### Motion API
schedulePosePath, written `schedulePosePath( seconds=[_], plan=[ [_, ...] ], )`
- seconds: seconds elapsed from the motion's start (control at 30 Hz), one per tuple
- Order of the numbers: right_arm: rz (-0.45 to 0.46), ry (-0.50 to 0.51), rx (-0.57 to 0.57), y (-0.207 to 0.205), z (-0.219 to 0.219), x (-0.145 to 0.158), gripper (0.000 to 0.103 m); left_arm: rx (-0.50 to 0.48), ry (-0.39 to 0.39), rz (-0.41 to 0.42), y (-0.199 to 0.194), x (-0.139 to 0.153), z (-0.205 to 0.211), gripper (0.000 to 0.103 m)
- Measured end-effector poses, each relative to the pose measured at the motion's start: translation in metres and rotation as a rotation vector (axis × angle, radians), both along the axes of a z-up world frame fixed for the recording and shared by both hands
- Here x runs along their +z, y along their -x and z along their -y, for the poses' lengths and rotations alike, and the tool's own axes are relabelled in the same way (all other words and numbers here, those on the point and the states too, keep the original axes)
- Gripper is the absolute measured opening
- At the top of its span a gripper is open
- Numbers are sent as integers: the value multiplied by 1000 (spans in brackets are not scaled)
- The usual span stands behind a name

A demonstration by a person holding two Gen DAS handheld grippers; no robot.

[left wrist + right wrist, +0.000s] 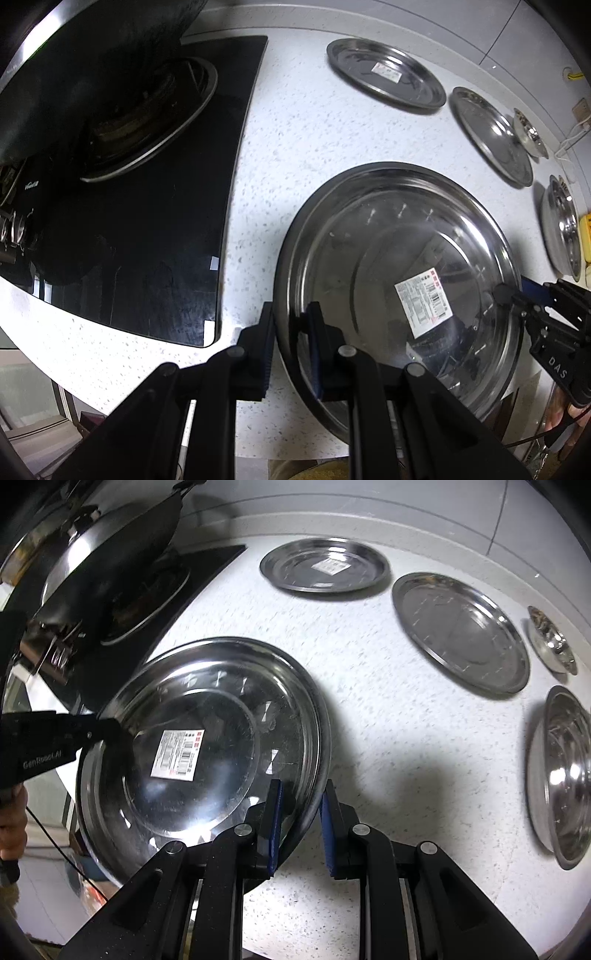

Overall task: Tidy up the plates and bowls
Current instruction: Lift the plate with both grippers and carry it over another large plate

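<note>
A large steel basin (pixel 399 258) with a white label inside is held between both grippers above the speckled counter; it also shows in the right wrist view (pixel 207 738). My left gripper (pixel 290 343) has its fingers on either side of the basin's left rim. My right gripper (pixel 301 823) straddles the right rim, with a small gap showing at the outer pad. A labelled steel plate (pixel 325 566), a plain steel plate (pixel 461 631), a small steel bowl (pixel 552 638) and a larger steel bowl (pixel 561 775) lie on the counter behind.
A black glass hob (pixel 147 221) with a burner ring and a dark wok (pixel 92 55) lies to the left. The counter's (pixel 406 757) front edge runs below the basin. The wall tiles rise behind the plates.
</note>
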State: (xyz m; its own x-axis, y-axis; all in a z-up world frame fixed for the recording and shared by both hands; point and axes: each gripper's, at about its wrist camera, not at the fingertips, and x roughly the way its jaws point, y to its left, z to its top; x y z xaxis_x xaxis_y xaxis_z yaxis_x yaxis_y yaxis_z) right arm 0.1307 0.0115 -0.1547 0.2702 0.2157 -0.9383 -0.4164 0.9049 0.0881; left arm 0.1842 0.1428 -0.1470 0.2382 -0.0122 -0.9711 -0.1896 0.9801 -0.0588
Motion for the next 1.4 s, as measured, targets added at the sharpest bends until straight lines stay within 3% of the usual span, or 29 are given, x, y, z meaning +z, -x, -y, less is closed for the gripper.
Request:
schedulePosePath(
  seconds=[0.47,1.13,1.23,1.3,1.4],
  plan=[
    [-51,-42,61,7,10,-18,18,14,-25,-3,0,-13,4,15],
    [-26,-80,83,12,23,-14,18,44,-90,31,13,-10,9,15],
    [-9,-86,61,12,32,-9,29,60,-94,47,18,-5,7,16],
    [14,-86,44,12,40,-4,45,74,-112,78,22,3,6,16],
    [44,-83,35,13,53,5,48,71,-92,136,26,19,6,16]
  ],
)
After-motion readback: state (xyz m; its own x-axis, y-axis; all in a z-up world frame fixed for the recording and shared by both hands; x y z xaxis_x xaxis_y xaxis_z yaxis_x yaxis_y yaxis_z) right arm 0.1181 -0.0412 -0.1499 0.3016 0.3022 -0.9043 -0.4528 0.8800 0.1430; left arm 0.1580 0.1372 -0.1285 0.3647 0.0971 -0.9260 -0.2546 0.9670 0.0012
